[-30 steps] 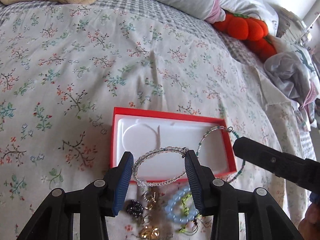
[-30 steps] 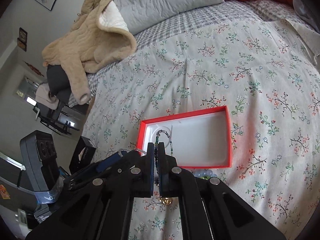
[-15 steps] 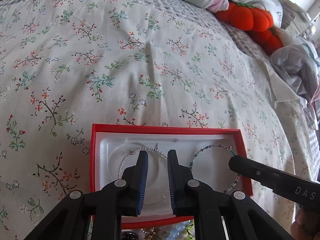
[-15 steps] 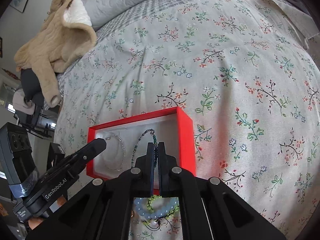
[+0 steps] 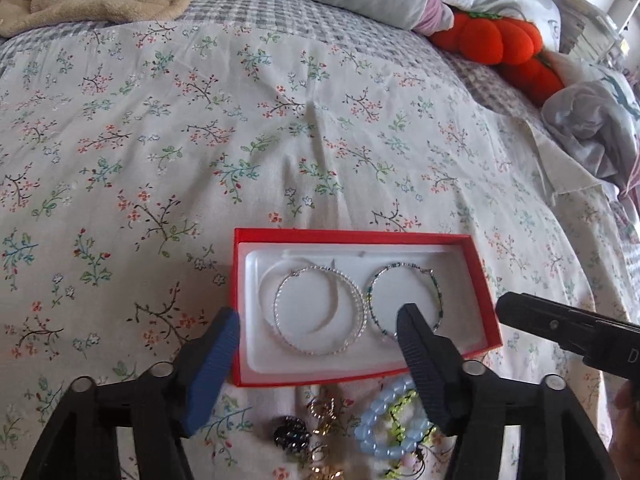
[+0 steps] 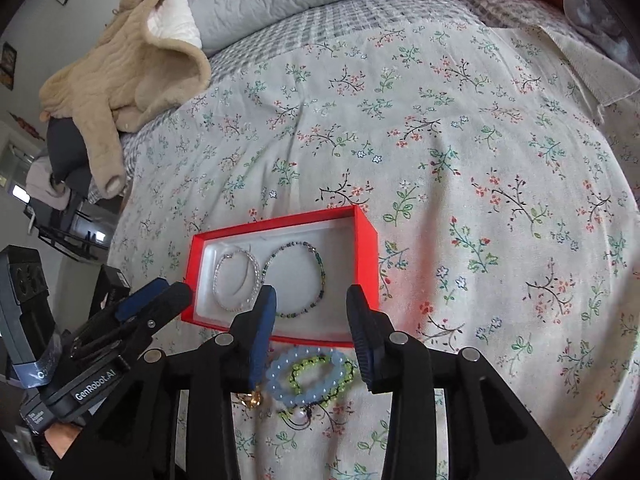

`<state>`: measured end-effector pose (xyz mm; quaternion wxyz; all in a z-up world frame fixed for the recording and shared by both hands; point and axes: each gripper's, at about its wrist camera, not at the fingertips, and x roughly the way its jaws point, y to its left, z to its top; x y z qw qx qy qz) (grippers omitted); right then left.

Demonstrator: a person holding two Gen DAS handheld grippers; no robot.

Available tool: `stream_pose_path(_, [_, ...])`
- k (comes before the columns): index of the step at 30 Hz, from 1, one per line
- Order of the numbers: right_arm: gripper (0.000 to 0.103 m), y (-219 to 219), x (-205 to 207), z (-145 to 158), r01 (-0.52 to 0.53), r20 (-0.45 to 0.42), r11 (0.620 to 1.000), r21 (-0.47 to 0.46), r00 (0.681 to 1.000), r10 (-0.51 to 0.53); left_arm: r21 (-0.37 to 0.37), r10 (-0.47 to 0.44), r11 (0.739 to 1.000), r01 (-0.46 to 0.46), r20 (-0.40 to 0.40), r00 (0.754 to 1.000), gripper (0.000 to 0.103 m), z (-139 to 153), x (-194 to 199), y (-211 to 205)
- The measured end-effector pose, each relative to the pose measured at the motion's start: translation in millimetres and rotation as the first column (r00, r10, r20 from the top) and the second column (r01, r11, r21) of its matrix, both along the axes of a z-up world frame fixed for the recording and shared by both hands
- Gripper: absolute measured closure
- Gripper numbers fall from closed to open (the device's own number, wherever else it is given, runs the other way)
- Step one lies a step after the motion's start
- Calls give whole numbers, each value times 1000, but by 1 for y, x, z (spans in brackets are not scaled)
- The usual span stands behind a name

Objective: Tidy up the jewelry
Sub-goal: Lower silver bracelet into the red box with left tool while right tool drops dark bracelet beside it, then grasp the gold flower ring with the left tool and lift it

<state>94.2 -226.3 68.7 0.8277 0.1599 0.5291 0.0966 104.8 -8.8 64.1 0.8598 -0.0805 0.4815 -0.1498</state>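
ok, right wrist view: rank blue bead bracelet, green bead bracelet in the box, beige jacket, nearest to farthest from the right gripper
1. Blue bead bracelet: on the bedspread, between the right gripper fingers.
2. Green bead bracelet: right half of the red box.
3. Beige jacket: far upper left.

Both wrist views look steeply down, close, sharing the red box [image 5: 482, 292].

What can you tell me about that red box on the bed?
The red box is a shallow, open rectangle, seemingly cardboard, with no lid in view. A white moulded liner fills it. It lies flat on the flowered bedspread. Inside, two thin beaded bracelets lie flat side by side: a clear silvery one and a green-and-dark one. More jewellery sits on the bedspread just outside its near edge. Neither tool appears to touch it.
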Motion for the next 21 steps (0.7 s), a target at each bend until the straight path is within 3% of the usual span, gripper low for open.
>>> stream_pose_path(2, [51,-2,-11,2,-11,1,1000,-18,1000,11,18,13,1000,-13,-6,1000,17,0,-10,6])
stream_pose_path(4, [41,-2,-23,5,-20,8,999,-26,1000,20,42,29,999,-28,-16,999,13,-2,-20,11])
stream_pose_path(12, [36,0,-59,-1,-35,-14,996,-87,999,34,143,86,987,-77,-57,995,11,-24,-55,18])
stream_pose_path(21, [36,-6,-81,-19,24,-82,990,-141,996,-36,151,80,987,-59,-139,987,11,-49,-80,16])
